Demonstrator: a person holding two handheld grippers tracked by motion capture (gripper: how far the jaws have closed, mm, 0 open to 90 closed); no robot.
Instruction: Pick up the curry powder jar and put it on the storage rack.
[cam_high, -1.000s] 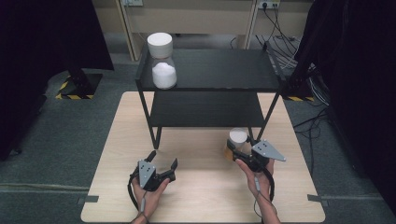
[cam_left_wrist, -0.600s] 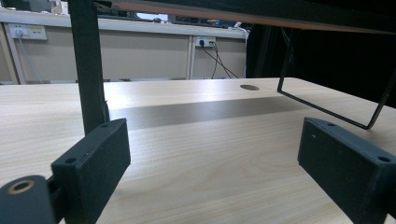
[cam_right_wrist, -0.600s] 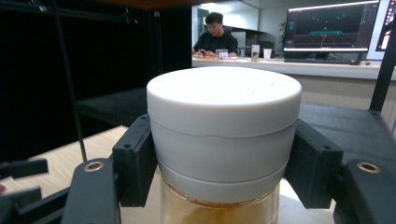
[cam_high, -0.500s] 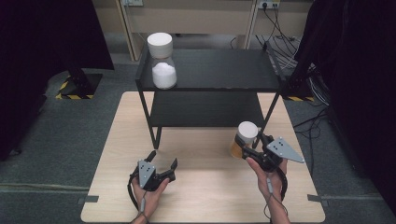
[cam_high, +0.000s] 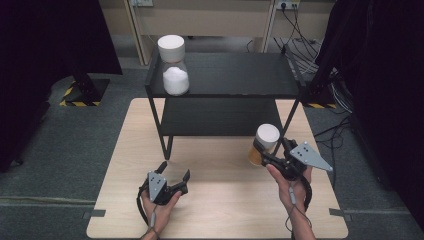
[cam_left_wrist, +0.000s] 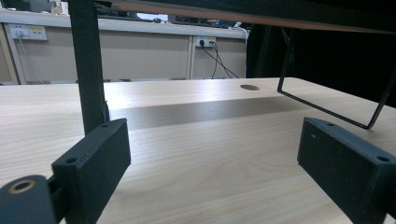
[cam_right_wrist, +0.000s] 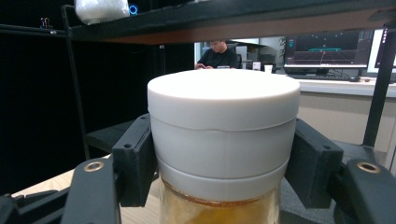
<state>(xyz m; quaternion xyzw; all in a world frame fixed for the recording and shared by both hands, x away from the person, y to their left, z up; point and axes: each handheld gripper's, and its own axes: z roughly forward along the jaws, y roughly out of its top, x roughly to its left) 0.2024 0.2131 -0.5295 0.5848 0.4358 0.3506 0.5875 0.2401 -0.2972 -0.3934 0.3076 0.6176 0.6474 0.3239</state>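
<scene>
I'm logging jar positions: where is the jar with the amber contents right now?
In the high view the amber jar is at the table's right, clamped in the right gripper just in front of the black shelf near its right leg.

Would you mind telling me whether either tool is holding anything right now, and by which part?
The right tool grips the amber-filled jar by the sides of its white lid. The left tool is open and holds nothing.

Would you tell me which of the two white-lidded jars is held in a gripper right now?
The jar with amber contents, clamped at its lid by the right gripper; the jar with white contents stands free on the shelf's top.
</scene>
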